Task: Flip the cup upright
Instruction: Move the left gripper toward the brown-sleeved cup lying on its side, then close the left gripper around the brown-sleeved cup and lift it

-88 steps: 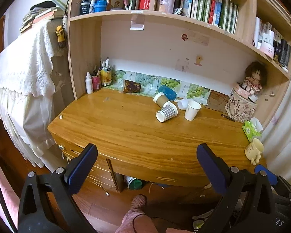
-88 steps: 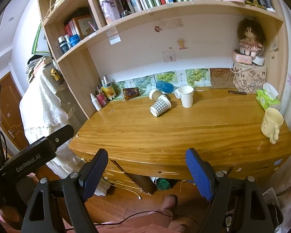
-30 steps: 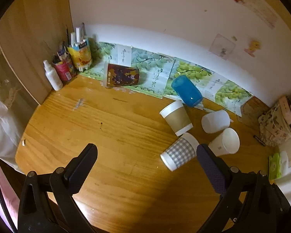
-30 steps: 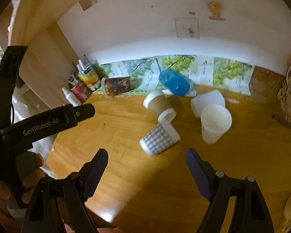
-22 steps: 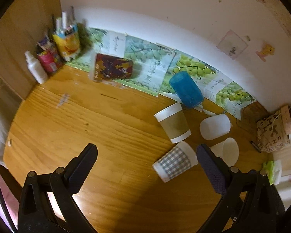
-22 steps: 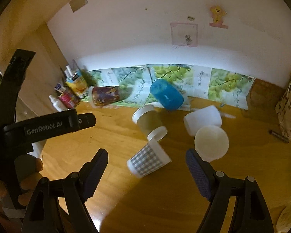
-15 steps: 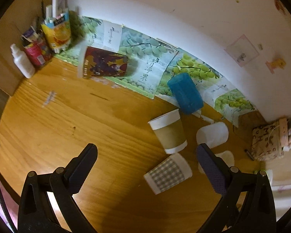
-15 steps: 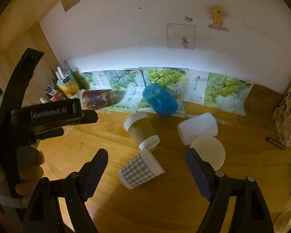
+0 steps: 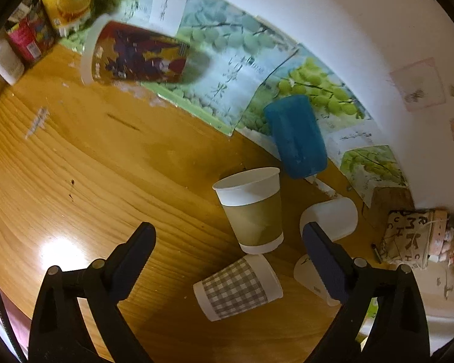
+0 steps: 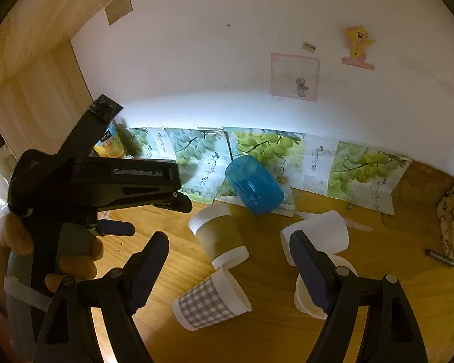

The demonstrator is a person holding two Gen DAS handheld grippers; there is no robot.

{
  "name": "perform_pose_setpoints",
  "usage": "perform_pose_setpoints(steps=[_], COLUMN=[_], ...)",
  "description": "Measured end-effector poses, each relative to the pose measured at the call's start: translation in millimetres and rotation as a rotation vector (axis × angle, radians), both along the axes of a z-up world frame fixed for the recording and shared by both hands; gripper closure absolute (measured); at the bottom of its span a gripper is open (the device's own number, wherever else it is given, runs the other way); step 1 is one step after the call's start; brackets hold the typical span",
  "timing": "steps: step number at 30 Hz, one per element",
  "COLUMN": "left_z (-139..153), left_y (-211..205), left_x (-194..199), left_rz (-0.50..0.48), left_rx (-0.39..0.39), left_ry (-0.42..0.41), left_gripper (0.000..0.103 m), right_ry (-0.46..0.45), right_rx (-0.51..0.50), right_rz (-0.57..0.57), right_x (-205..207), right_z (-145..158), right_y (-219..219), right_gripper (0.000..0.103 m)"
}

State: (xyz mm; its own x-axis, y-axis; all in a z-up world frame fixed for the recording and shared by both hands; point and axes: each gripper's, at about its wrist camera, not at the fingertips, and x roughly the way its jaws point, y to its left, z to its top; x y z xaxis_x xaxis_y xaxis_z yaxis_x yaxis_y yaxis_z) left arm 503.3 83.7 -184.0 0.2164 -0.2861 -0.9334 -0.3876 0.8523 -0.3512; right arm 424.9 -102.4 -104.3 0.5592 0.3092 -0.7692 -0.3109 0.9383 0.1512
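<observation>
I have both tools over the wooden counter (image 9: 75, 163), where a cluster of cups lies toward the back wall. My left hand-held gripper (image 9: 228, 252) has its jaws spread wide with nothing between them. My right hand-held gripper (image 10: 228, 255) is likewise spread and empty. In the right wrist view, the left tool shows at my left, gripped in the person's hand (image 10: 21, 251).

The brown-sleeved paper cup (image 9: 251, 208) lies on its side near the middle of the counter, long axis running roughly front to back, mouth toward the wall and base toward me. Its base touches or nearly touches the checked cup (image 9: 237, 289), which lies on its side crosswise just in front. Behind it a blue cup (image 9: 295, 136) lies tipped against the grape posters (image 9: 227, 57). To the right, a white cup (image 9: 333, 217) lies on its side, and another white cup (image 10: 305, 299) stands upright, partly hidden by a finger. A printed cup (image 9: 136, 54) lies on its side at the far left.
</observation>
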Motion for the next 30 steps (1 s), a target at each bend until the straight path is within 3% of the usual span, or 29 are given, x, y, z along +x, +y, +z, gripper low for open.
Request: perform_pose_setpoints(steps=[21,30], left_z=[-55.8,-70.4], left_y=[-13.9,-13.3], left_x=[25.9,33.3], left_rz=[0.104,0.142], left_rx=[-0.015,-0.074], left_ry=[0.162,0.195], left_gripper=[0.005,0.008], right_ry=[0.118,0.157], right_rx=[0.023,0.039], right_rz=[0.077,0.087], right_x=[21.3,31.7], right_z=[-29.8,-45.3], right_y=[-38.7,-47.6], right_gripper=[0.02,0.02])
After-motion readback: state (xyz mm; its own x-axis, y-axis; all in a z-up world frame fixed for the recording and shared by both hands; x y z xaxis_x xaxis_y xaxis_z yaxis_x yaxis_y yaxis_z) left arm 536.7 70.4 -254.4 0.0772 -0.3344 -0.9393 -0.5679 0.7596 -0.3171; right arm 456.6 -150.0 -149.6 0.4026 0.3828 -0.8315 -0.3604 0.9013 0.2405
